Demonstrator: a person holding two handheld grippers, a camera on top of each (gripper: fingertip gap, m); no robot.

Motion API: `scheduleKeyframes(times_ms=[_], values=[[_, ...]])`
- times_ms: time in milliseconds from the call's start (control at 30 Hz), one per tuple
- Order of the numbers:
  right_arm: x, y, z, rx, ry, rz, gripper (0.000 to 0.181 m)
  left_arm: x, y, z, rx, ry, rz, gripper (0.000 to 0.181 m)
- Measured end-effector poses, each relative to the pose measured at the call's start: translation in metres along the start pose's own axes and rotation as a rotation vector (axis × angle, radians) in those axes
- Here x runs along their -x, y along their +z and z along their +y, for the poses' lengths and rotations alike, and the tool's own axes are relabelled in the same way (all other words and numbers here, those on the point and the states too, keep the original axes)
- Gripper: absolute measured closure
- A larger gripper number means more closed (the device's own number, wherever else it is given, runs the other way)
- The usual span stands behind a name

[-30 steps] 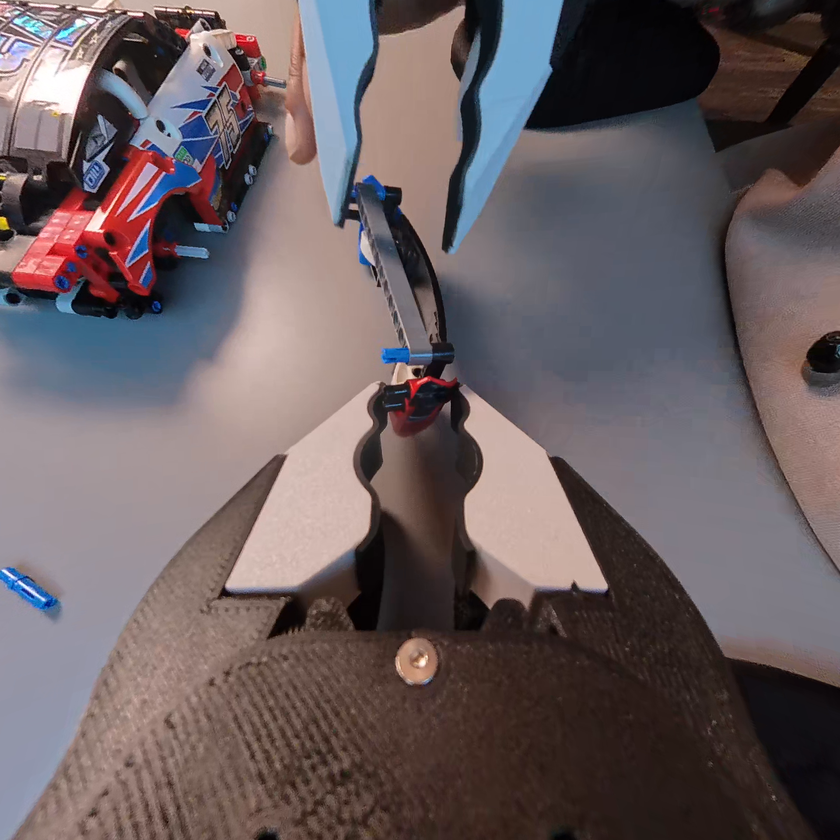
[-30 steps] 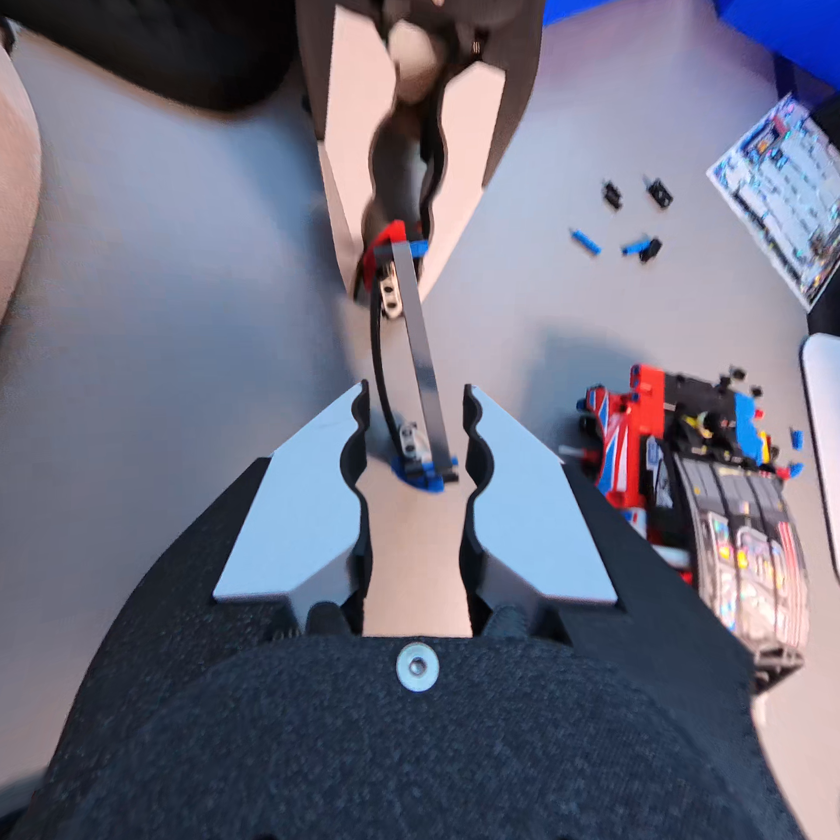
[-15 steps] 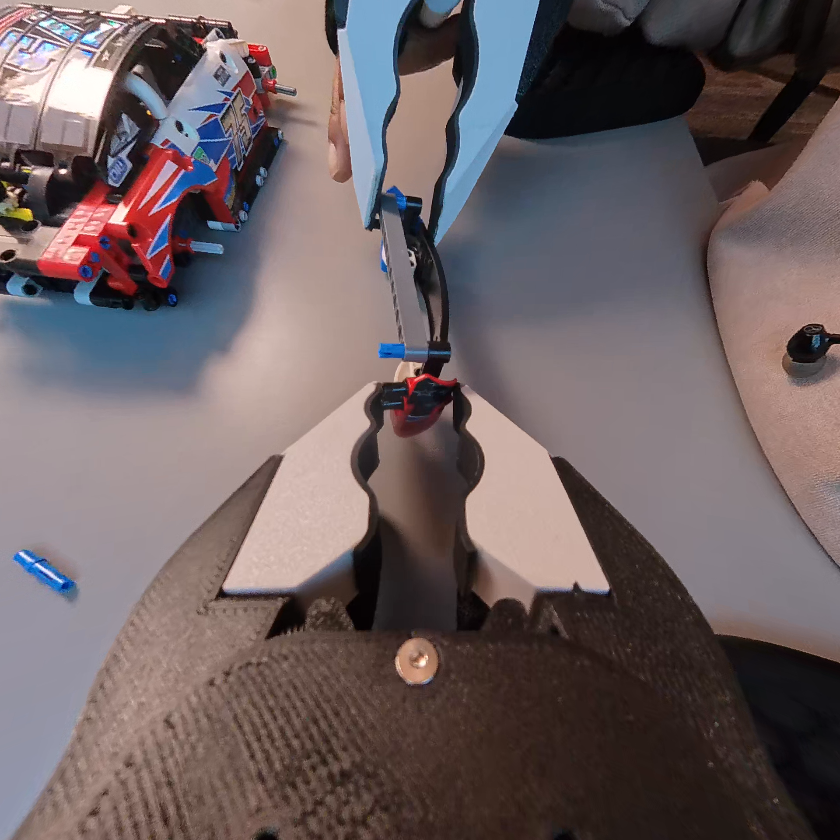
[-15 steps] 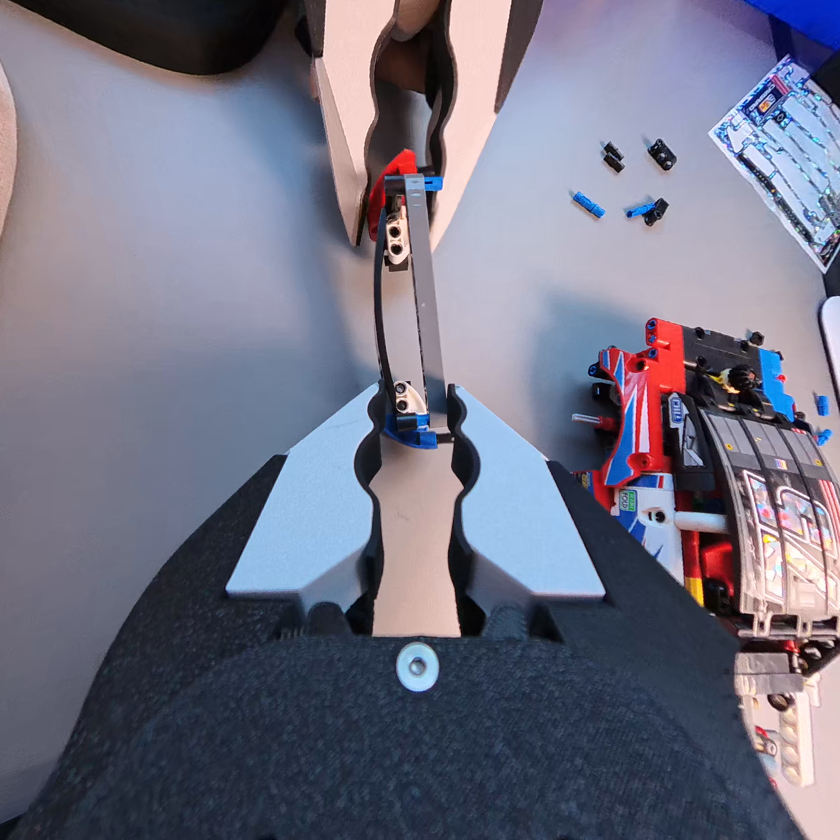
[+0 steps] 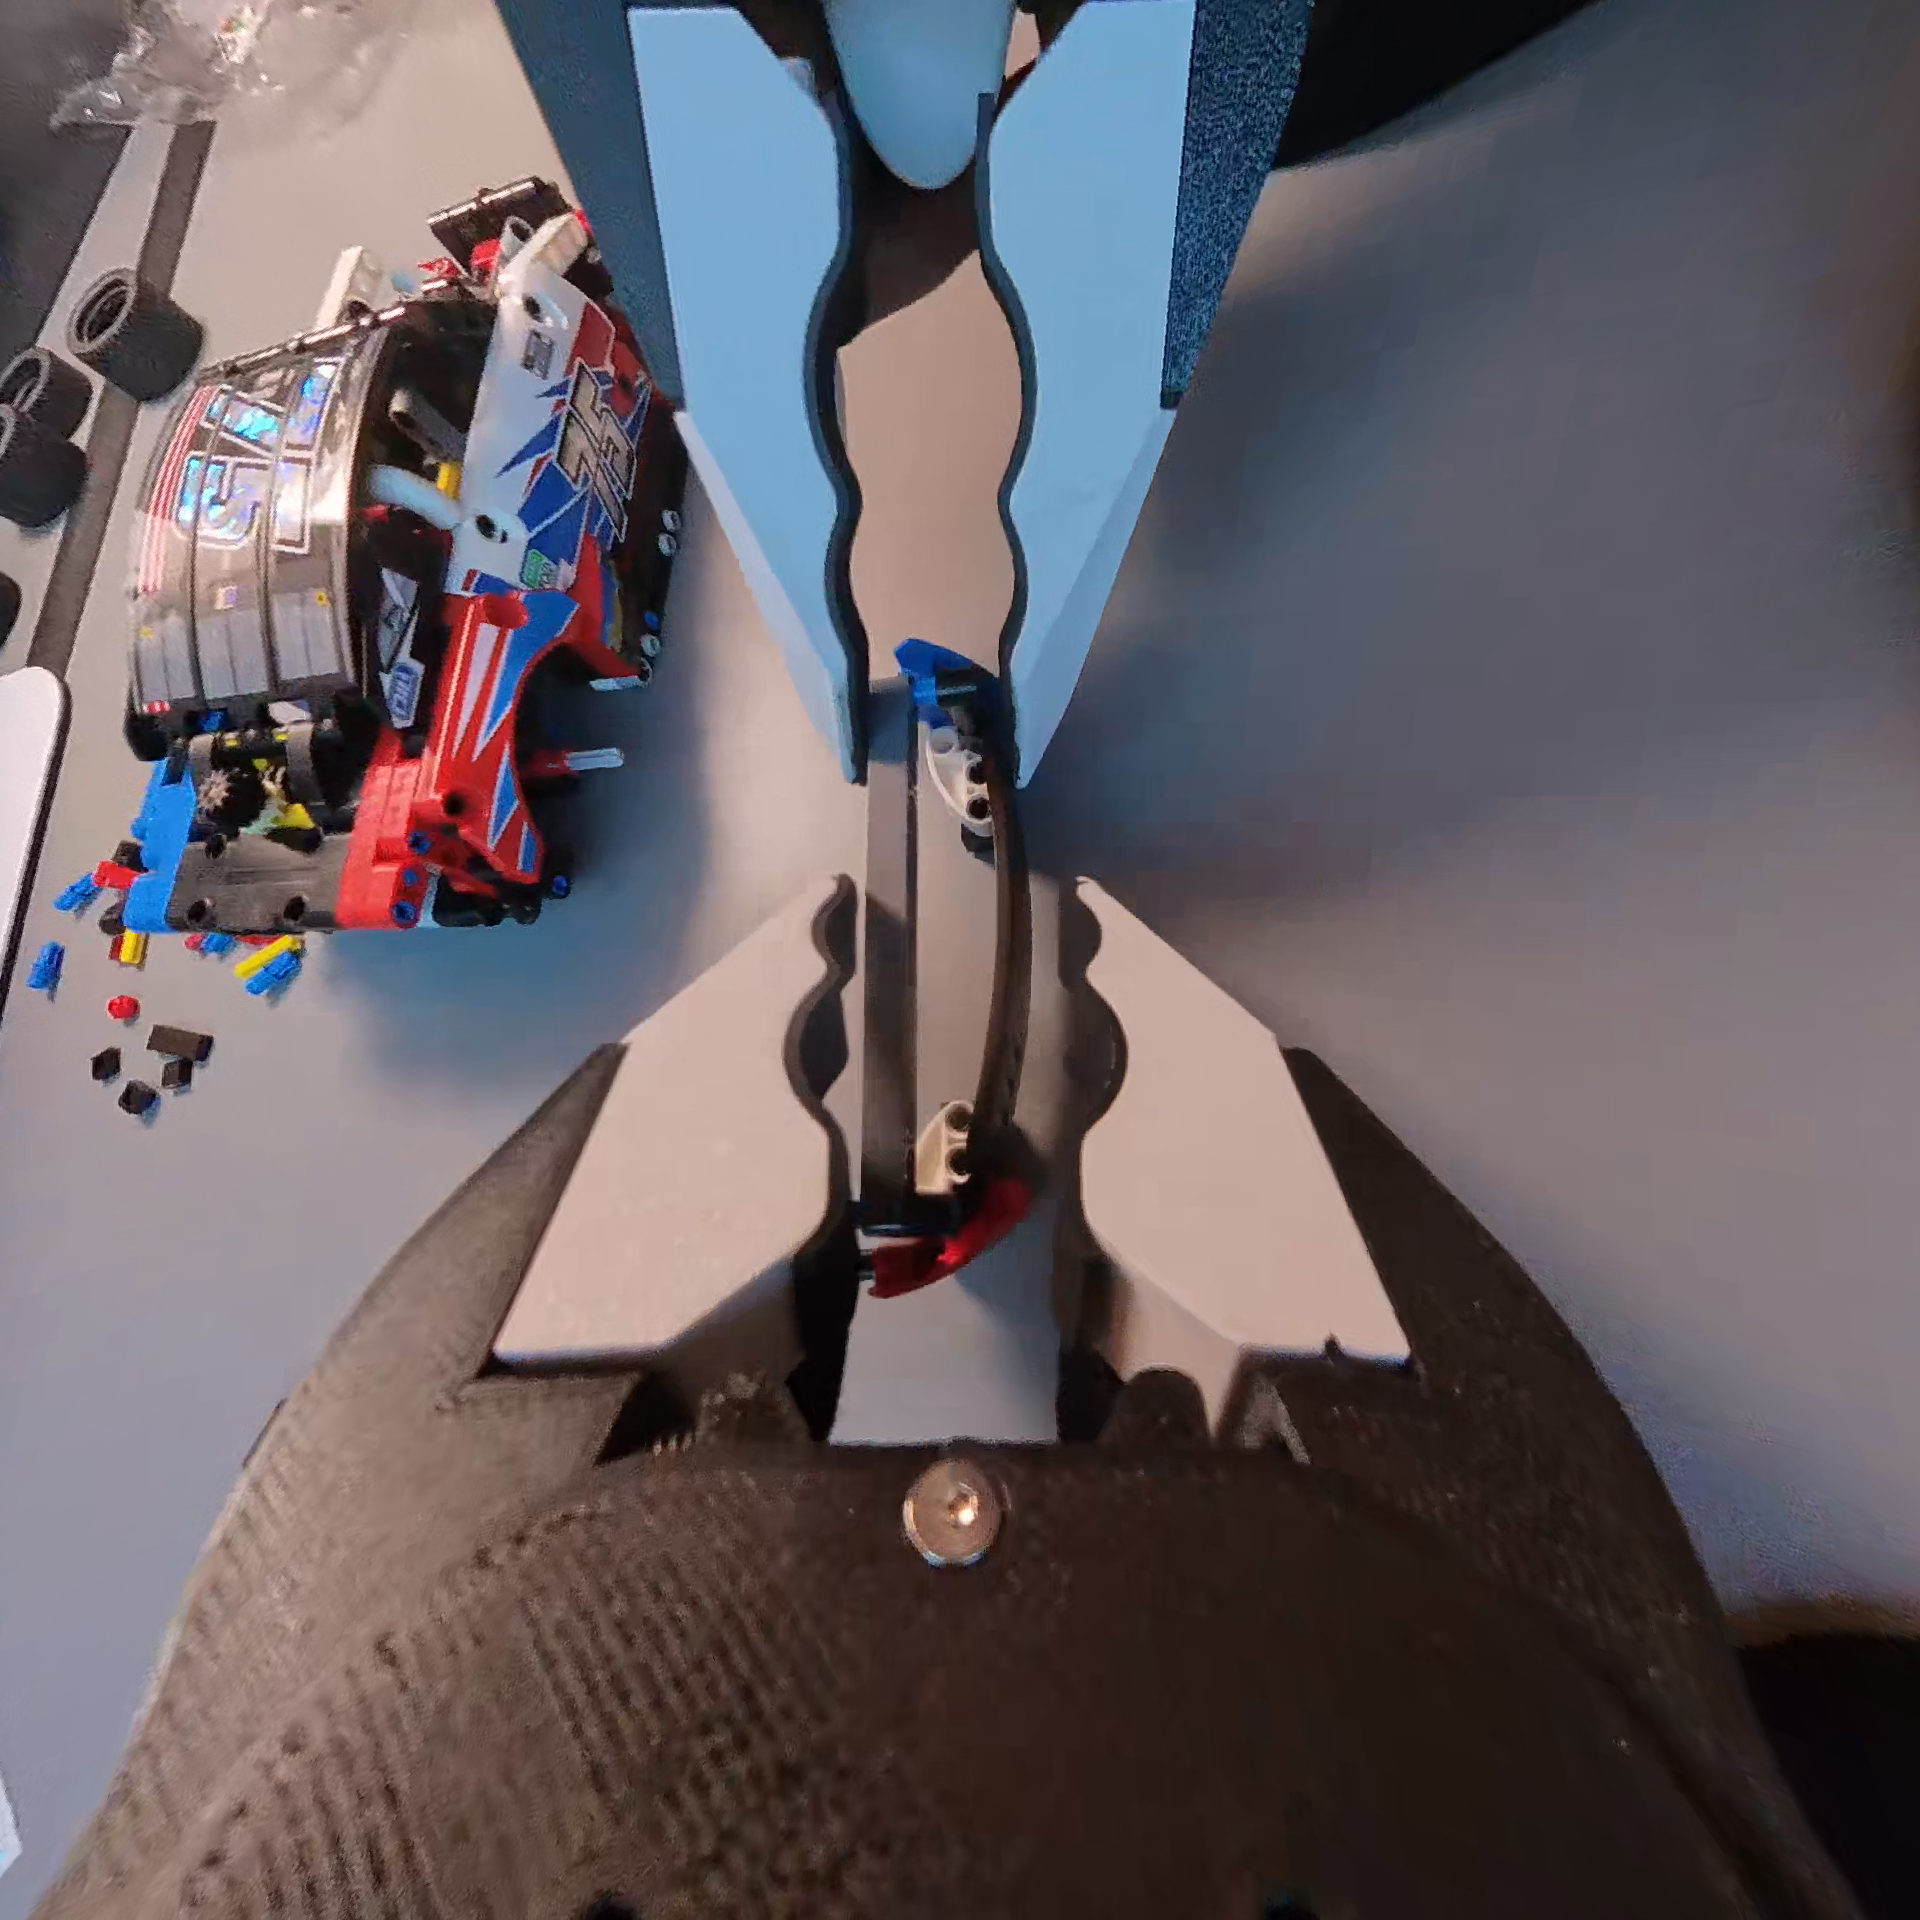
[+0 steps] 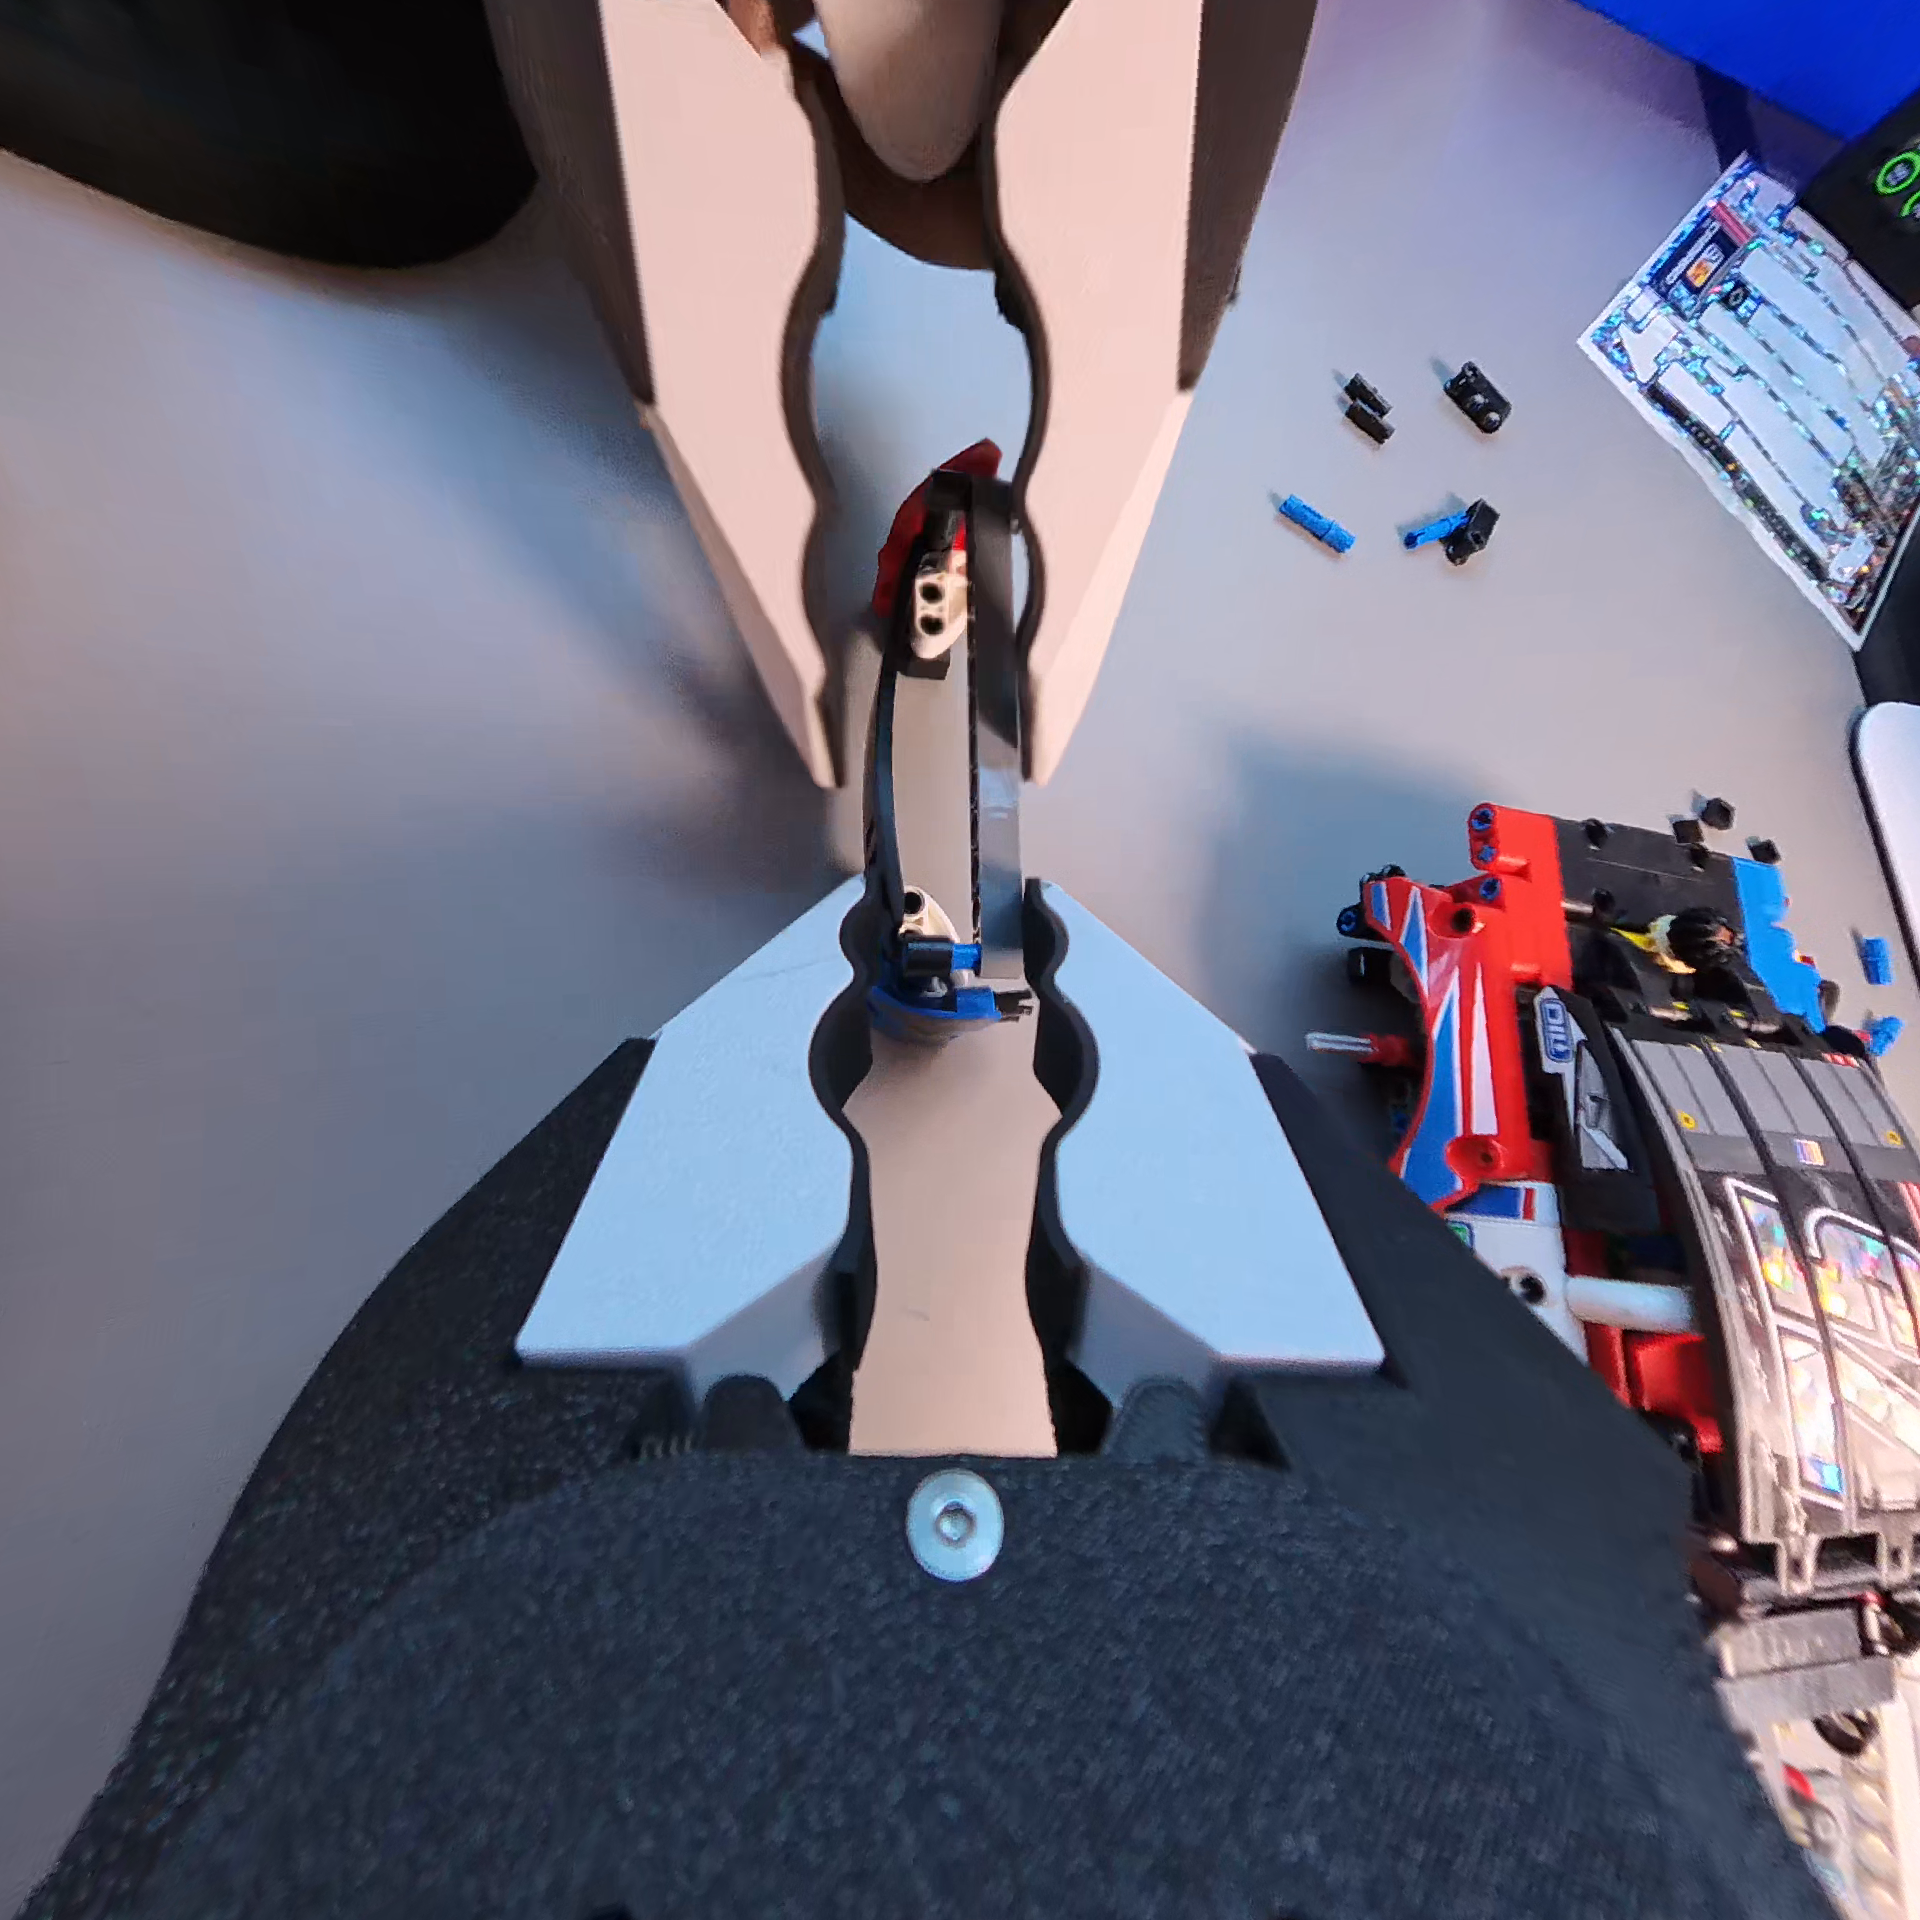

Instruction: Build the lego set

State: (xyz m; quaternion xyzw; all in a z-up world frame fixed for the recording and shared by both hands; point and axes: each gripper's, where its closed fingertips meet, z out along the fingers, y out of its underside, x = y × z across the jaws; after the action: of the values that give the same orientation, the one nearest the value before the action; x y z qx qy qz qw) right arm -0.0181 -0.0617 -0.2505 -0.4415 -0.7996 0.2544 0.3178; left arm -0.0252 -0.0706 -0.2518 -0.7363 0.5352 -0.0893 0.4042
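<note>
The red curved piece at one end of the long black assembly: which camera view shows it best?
The left wrist view: the red curved piece sits close, unhidden, between the open left gripper. In the right wrist view it lies farther off, partly behind a white connector.

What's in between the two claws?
A long black lego piece bridges them: red end inside the left claw, blue end in the right claw. Both wrist views show it.

Long lego piece [image 5: 940, 935] spans between the two facing claws, one end in the left claw [image 5: 951, 904], other end in the right claw [image 6: 945, 914]. Lego car [image 6: 1662, 1195] sits on worktop [image 6: 364, 831] beside them, loose pins [image 6: 1392, 468] beyond it.
</note>
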Motion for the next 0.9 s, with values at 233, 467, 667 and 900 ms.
scheduleKeyframes(times_ms=[233,467,667,900], values=[[-0.004,-0.016,0.004,-0.114,0.020,0.020,0.148,0.003,0.000,0.001,-0.024,-0.016,0.003,0.155],[-0.001,-0.010,0.009,-0.143,0.081,-0.012,0.150,0.001,-0.002,0.003,-0.025,-0.006,0.049,0.155],[0.007,-0.012,0.006,-0.188,0.227,-0.131,0.140,0.001,-0.002,0.002,-0.041,0.055,0.088,0.155],[0.008,-0.003,0.013,-0.148,0.274,-0.104,0.154,0.005,-0.002,0.001,-0.012,0.011,0.096,0.153]])
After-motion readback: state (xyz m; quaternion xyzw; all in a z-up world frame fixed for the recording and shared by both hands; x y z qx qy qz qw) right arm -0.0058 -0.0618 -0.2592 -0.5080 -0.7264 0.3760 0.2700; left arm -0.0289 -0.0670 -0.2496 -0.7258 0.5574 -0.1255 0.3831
